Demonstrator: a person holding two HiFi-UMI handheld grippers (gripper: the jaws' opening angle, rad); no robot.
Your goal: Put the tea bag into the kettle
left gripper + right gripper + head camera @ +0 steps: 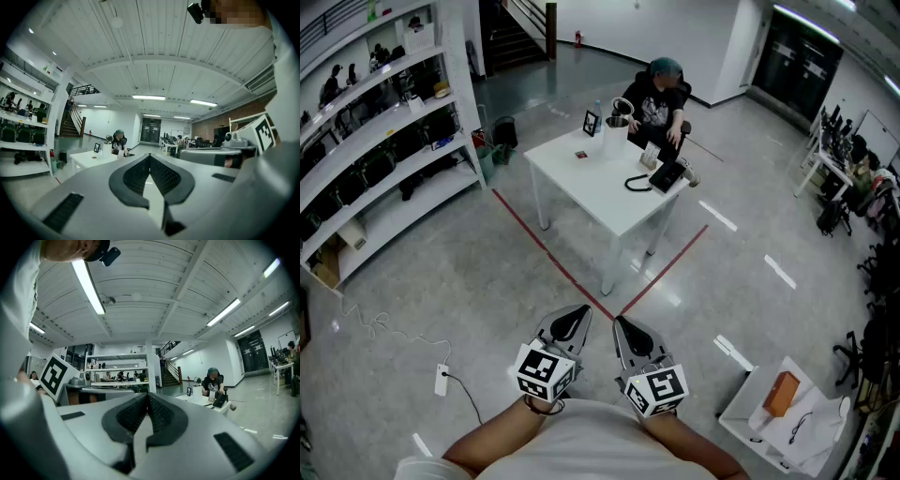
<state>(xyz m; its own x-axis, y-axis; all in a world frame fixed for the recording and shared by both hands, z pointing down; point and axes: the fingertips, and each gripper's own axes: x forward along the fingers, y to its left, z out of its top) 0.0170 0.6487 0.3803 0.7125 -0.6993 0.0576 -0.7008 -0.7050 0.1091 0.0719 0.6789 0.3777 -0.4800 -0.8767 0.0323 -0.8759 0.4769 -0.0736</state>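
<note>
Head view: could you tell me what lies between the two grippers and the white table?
In the head view, only bare grey floor with two red tape lines meeting just ahead of the left gripper and right gripper, short of the table.

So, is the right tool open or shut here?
Shut: the right tool has its jaws meeting at the tips, with nothing between them.

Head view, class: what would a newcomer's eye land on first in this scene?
The white table stands alone mid-floor, a person seated behind it and a white kettle near its far edge. At the bottom, the left gripper and right gripper sit side by side, both shut and empty, far from the table.
</note>
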